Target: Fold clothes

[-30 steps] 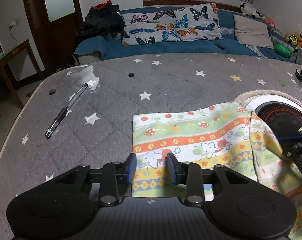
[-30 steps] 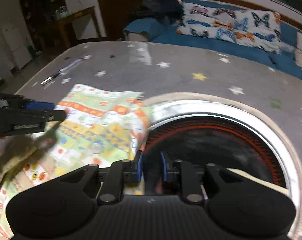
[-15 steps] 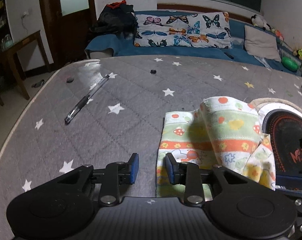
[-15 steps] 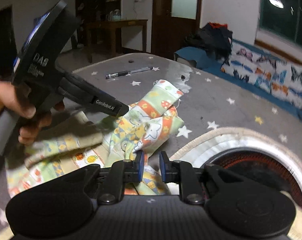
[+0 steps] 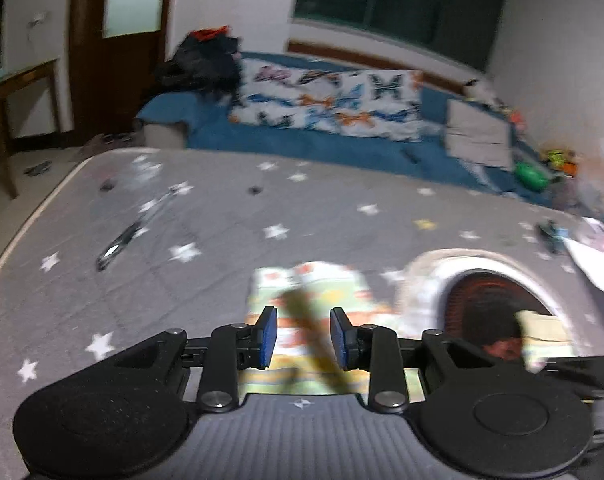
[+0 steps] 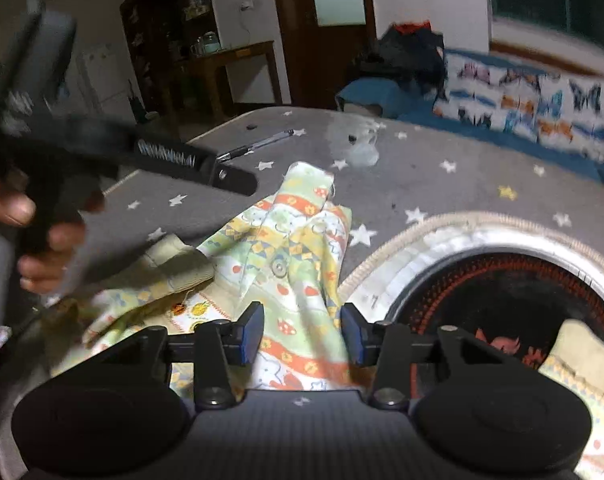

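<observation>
Since the earlier frames the right tool [image 6: 301,334] had just been opening: its blue pads, which had stood close together beside the patterned garment [image 6: 297,240], now stood well apart, with a fold of the cloth lying between them but neither pad pressing on it. The garment, flat and spread a second before, was now bunched and partly folded over on itself on the grey star-print counter [image 6: 422,184], just beside a round metal-rimmed opening [image 6: 502,280] sunk in the counter. The left tool [image 5: 304,338] kept about the same gap as before, its pads apart and empty, and it sat higher above the cloth [image 5: 314,288] than earlier, with a dark shadow across the fabric between the pads. In the right wrist view the left tool's black body [image 6: 173,156] crossed the upper left, gripped by a hand [image 6: 33,236] that was cut off at the frame edge. Both views were smeared by motion; the left wrist view was the worse, so the garment's print and the pen [image 5: 129,236] on the counter were hard to make out. The garment's near edge was hidden under both tool bodies, and a pale piece of cloth [image 6: 582,364] at the opening's right was cut off
</observation>
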`<state>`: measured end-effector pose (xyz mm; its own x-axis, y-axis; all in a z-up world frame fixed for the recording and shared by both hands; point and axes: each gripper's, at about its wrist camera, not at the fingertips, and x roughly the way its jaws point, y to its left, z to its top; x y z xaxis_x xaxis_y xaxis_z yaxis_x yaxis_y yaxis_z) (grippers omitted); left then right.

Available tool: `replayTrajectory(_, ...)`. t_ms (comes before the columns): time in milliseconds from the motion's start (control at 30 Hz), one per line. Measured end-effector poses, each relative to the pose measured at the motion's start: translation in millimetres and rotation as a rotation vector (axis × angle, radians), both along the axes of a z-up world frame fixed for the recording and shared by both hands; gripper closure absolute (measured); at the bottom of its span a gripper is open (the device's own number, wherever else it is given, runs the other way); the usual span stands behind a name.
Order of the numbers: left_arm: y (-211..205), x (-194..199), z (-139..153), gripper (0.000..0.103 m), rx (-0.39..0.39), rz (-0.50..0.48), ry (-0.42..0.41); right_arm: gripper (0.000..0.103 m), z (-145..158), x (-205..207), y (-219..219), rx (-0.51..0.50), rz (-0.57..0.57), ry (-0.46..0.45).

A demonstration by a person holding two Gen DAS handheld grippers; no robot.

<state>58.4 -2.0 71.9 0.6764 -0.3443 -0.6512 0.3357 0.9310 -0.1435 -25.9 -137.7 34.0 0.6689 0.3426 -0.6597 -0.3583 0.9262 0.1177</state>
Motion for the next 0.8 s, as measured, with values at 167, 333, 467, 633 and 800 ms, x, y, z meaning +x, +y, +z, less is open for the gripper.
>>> replayTrajectory(167, -33.0, -13.1, 6.6, 0.071, 0.031, -0.098, 0.013, 0.067, -2.0, 6.9, -3.1, 0.034, -0.039, -0.021)
replayTrajectory(333, -57.0, -17.0, 0.2, 0.071, 0.044, -0.144, 0.062, 0.091, -6.4, 7.6, -4.6, 0.023, -0.056, -0.014)
replayTrajectory(467, -57.1, -16.3, -6.8, 0.071, 0.051, -0.133, 0.088, 0.096, -3.0, -7.9, 6.8, -0.066, -0.025, -0.106)
replayTrajectory(633, -49.6, -18.1, -9.7, 0.059, 0.052, -0.086, 0.099, 0.097, -5.2, -24.9, 36.5, -0.204, 0.056, -0.200)
replayTrajectory(800, -36.3, -14.5, -21.0, 0.074, 0.050, -0.054, 0.122, 0.097, -14.3, -40.1, 64.4, -0.318, 0.128, -0.263)
